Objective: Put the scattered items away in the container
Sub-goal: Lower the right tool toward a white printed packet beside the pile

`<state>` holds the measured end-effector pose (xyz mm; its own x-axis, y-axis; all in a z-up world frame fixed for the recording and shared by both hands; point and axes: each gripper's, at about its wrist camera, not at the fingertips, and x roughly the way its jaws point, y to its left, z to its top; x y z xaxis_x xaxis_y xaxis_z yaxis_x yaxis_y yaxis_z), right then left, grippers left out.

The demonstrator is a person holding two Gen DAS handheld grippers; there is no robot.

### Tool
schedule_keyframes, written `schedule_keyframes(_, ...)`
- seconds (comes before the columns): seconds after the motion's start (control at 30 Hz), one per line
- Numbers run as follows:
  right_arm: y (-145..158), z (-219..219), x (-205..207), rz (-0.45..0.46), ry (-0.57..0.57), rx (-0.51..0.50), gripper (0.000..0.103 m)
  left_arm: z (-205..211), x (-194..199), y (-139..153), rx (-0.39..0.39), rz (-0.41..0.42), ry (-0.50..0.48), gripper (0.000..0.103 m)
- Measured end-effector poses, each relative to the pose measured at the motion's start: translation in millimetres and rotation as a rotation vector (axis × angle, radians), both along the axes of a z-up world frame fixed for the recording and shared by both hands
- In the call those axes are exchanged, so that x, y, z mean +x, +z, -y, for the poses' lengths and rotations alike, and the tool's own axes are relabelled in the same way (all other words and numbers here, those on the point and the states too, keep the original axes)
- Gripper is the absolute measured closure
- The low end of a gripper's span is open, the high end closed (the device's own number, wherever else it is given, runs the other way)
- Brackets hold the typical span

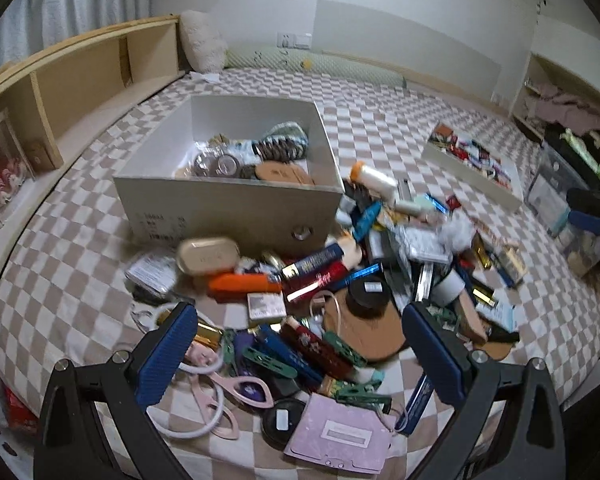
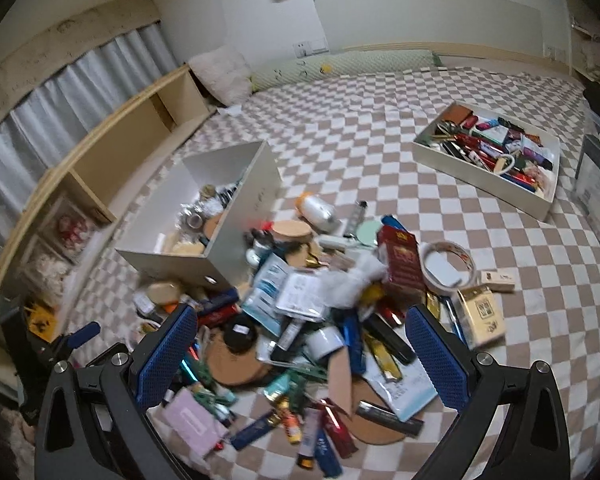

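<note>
Print shows on the white box (image 1: 228, 216) and packets, none of it legible

left cam: rides my left claw, close over the messy heap of small items (image 1: 340, 300), facing the open white cardboard box (image 1: 228, 200)
right cam: my right claw, further right
shared: heap, box

box (image 1: 228, 208) behind pile (image 1: 340, 300) | tray (image 2: 488, 160) far right | all on bed (image 2: 540, 300)

Black triangular tongs (image 1: 300, 356) with silver screws and blue, dimple-textured pads (image 1: 166, 354) on both units.
</note>
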<state>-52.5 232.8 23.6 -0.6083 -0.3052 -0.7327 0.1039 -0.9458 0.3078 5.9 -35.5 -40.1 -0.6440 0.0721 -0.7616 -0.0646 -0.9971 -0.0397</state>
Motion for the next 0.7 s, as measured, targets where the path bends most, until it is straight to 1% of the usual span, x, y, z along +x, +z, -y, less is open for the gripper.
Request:
schedule_keyframes(0.1,-8.2,-0.9,3.2,-0.008,0.025,-0.011,0.0,-7.7,4.1,-17.6,-0.006,0.013,-0.018,0.0)
schedule_keyframes(0.2,-11.8,0.2,7.5,-0.047,0.06,-0.01,0.0,-16.0,7.8,-36.6,-0.029,0.039,-0.044,0.0)
schedule_keyframes(0.27,-13.1,3.4,11.0,-0.08,0.074,0.044,0.0,-22.5,10.9,-51.6,-0.033,0.07,-0.063,0.0)
schedule_keyframes(0.33,-17.2,6.3,13.2,-0.088,0.087,0.096,0.0,-28.4,13.0,-65.5,-0.033,0.103,-0.08,0.0)
schedule_keyframes(0.4,-23.6,5.4,13.2,-0.07,0.1,0.103,0.0,-34.9,14.4,-77.0,-0.037,0.133,-0.1,0.0)
schedule_keyframes(0.5,-35.4,-1.4,11.9,-0.021,0.115,0.07,0.0,-44.9,16.8,-91.1,-0.041,0.16,-0.134,0.0)
schedule_keyframes(0.63,-49.7,-14.2,11.2,0.018,0.094,0.065,0.0,-55.1,18.4,-102.9,-0.05,0.169,-0.17,0.001)
schedule_keyframes(0.7,-60.7,-25.9,7.7,0.06,0.067,0.05,0.0,-58.7,19.3,-108.9,-0.064,0.173,-0.187,0.003)
